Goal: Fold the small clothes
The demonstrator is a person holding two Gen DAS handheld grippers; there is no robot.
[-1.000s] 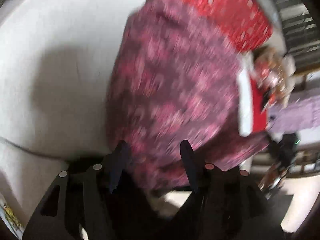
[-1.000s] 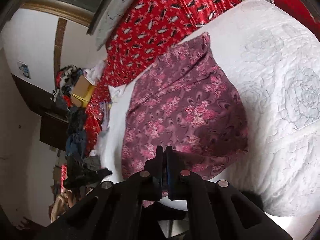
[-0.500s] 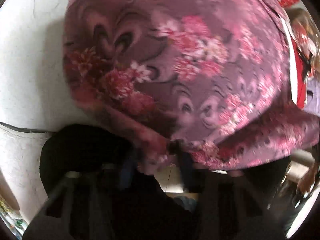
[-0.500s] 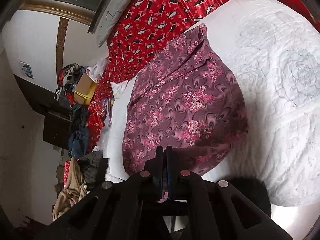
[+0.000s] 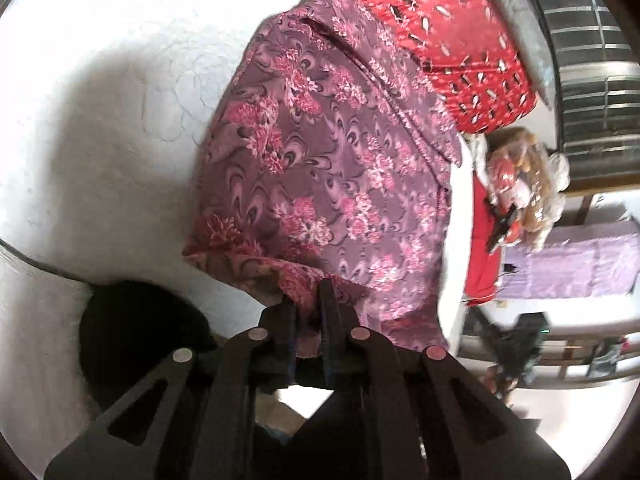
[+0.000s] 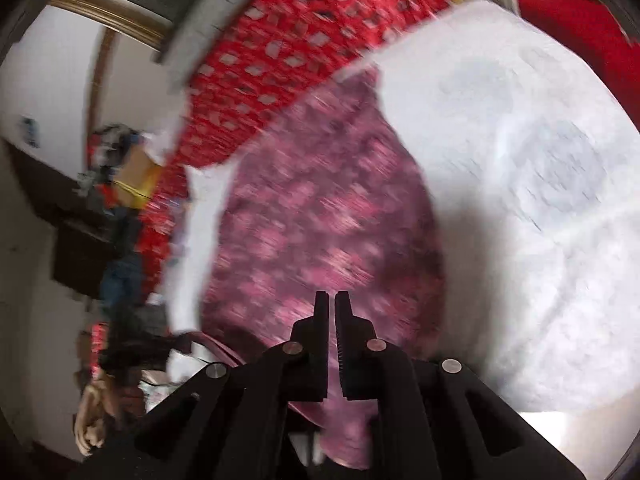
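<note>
A purple garment with pink flowers point(image 5: 340, 160) lies spread on a white quilted bed cover point(image 5: 100, 120). My left gripper point(image 5: 308, 300) is shut on the garment's near hem, which bunches up between its fingers. In the blurred right wrist view the same garment point(image 6: 320, 220) stretches away from my right gripper point(image 6: 332, 300). That gripper's jaws are opening, with only a thin slit showing between them. The near edge of the garment is still between them and hangs below.
A red patterned blanket point(image 5: 440, 20) lies along the far side of the garment, on the bed beside the white cover point(image 6: 520, 200). Beyond the bed edge are a cardboard box point(image 6: 136, 176), piled clothes point(image 6: 120, 280) and a purple cloth point(image 5: 580, 264).
My left gripper, open over the garment a second ago, has shut on its near hem and drawn back. A thin slit has appeared between the right fingers, and that view has blurred.
</note>
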